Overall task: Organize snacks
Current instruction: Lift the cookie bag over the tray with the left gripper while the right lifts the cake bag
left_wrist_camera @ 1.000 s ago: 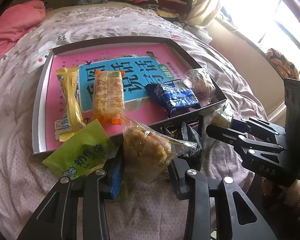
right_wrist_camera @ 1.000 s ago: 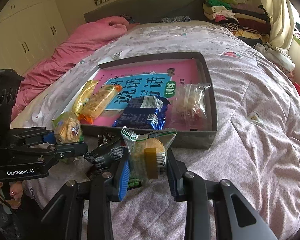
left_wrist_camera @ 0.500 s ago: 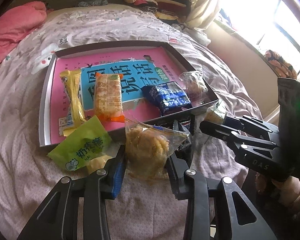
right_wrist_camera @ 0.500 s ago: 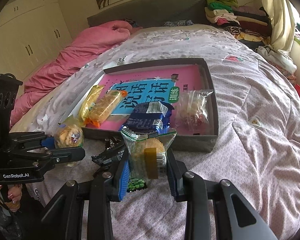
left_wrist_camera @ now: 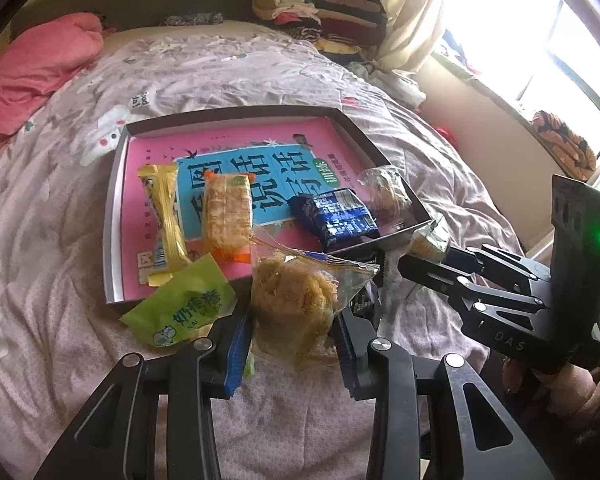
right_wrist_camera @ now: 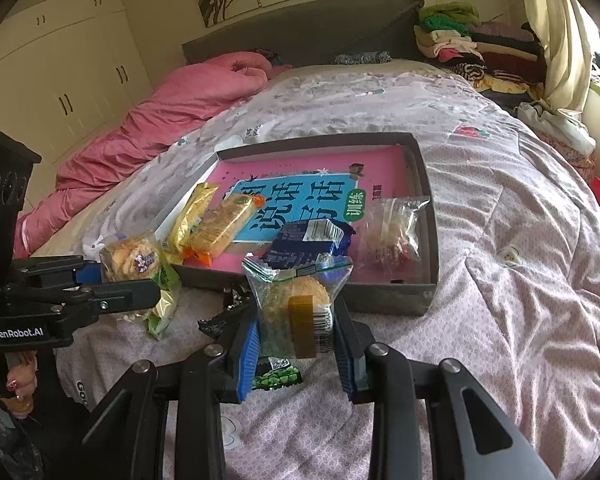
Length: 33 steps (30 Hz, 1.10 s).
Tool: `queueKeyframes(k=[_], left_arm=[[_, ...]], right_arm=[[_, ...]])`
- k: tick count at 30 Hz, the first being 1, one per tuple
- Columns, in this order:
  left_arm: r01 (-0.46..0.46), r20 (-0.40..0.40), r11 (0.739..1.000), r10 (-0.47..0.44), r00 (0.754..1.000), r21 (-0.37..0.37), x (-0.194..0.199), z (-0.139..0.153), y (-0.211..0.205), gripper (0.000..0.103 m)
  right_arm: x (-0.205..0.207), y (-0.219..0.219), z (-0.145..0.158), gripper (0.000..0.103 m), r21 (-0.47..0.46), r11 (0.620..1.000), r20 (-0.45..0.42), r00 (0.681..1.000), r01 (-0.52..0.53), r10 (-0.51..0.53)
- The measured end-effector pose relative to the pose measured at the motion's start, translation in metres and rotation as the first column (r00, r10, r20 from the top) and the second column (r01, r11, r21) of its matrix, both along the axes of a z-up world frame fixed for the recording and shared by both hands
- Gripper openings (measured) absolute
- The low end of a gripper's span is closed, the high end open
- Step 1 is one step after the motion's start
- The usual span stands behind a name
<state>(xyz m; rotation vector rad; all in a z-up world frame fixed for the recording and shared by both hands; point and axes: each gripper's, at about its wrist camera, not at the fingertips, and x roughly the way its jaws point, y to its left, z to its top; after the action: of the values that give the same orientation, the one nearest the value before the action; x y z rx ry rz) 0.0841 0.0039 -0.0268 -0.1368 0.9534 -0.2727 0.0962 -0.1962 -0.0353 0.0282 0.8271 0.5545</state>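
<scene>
Window in left view only; wardrobe in right.

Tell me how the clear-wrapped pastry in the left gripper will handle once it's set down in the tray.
The pastry pack held in the left gripper looks crumbly, so it is probably fragile under a hard squeeze. Its clear wrapper is loose and crinkled, likely floppy and a bit slippery. Being squat and lumpy, it should lie flat in the tray rather than roll.
</scene>
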Motion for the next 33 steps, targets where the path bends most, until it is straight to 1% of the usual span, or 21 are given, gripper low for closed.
queueKeyframes(k=[13, 20, 28, 33], left_arm=[[-0.051, 0.029, 0.999, 0.051, 0.998, -0.005, -0.004, 0.016, 0.009, 0.039], [-0.097, 0.053, 0.995, 0.098, 0.994, -0.023, -0.002, 0.025, 0.021, 0.039], [-0.165, 0.078, 0.986, 0.168, 0.983, -0.039, 0.002, 0.034, 0.044, 0.039], [-0.218, 0.096, 0.975, 0.221, 0.971, -0.036, 0.006, 0.04, 0.059, 0.039]], right_arm=[[-0.004, -0.007, 0.014, 0.033, 0.049, 0.999, 0.048, 0.999, 0.015, -0.018], [-0.007, -0.011, 0.023, 0.033, 0.072, 0.997, 0.084, 0.996, 0.025, -0.031], [-0.007, -0.015, 0.031, 0.034, 0.09, 0.995, 0.117, 0.991, 0.051, -0.061], [-0.005, -0.018, 0.035, 0.034, 0.097, 0.993, 0.134, 0.988, 0.065, -0.077]])
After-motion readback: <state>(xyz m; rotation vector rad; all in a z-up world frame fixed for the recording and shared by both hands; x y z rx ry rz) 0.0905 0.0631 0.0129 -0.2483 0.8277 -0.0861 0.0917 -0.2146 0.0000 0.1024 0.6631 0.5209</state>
